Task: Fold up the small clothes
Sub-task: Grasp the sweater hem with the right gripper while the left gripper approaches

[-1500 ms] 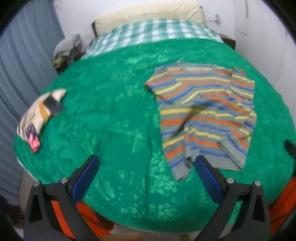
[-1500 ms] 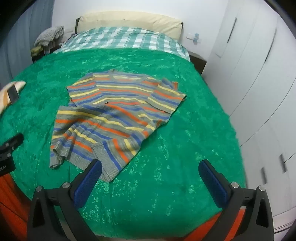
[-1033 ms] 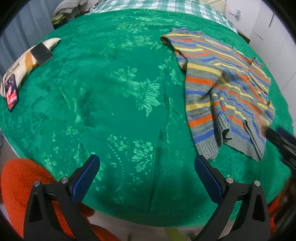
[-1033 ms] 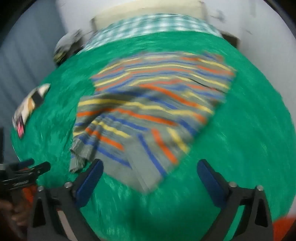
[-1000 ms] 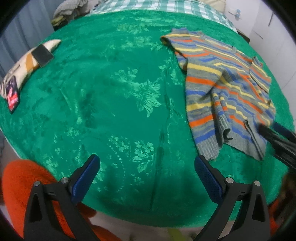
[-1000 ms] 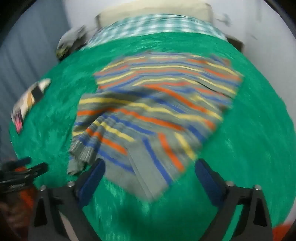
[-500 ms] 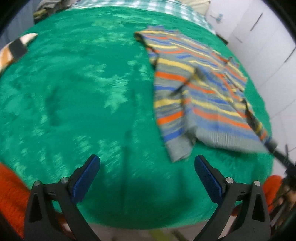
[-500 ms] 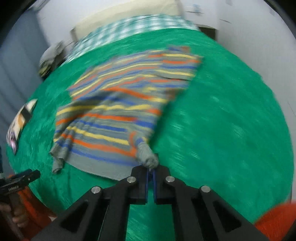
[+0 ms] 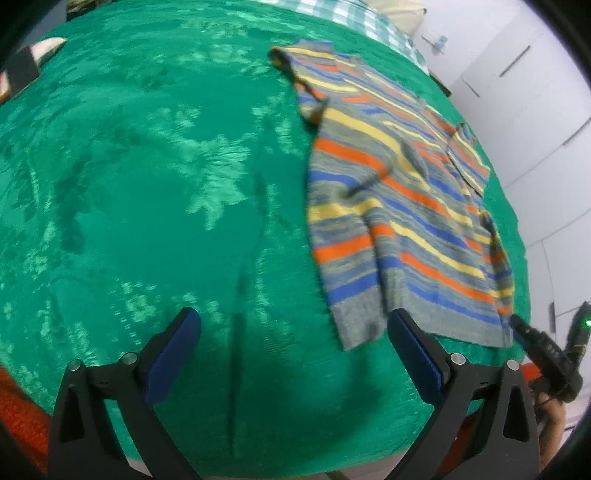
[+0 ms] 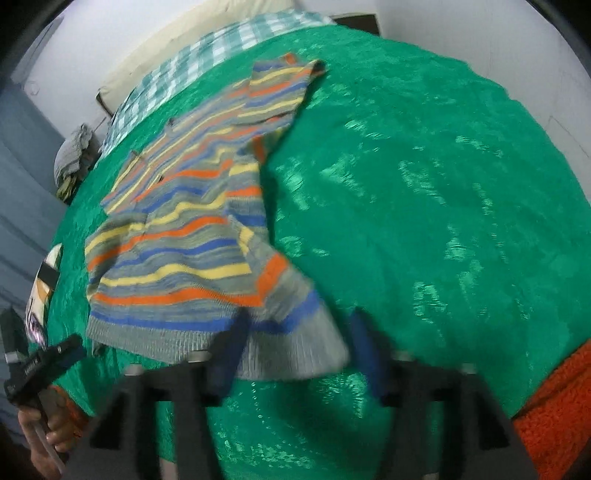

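Jaws of the right gripper (image 10: pixel 295 347) are just opening, the striped sweater's (image 10: pixel 192 236) grey hem lying loose between them. Left gripper (image 9: pixel 293 350) is hovering released over the green bedspread (image 9: pixel 147 184), sweater spreading beyond toward the checked sheet (image 10: pixel 207 48).

wrist views downward, sharing sweater (image 9: pixel 402 206), bed (image 10: pixel 424 192)

The right tongs (image 10: pixel 295 350), jaws just opening, straddle the striped sweater's (image 10: pixel 192 229) grey hem on the green bedspread (image 10: pixel 424 184).

sweater (image 9: pixel 399 206) on bedspread (image 9: pixel 147 184), pillow (image 10: pixel 207 26) behind
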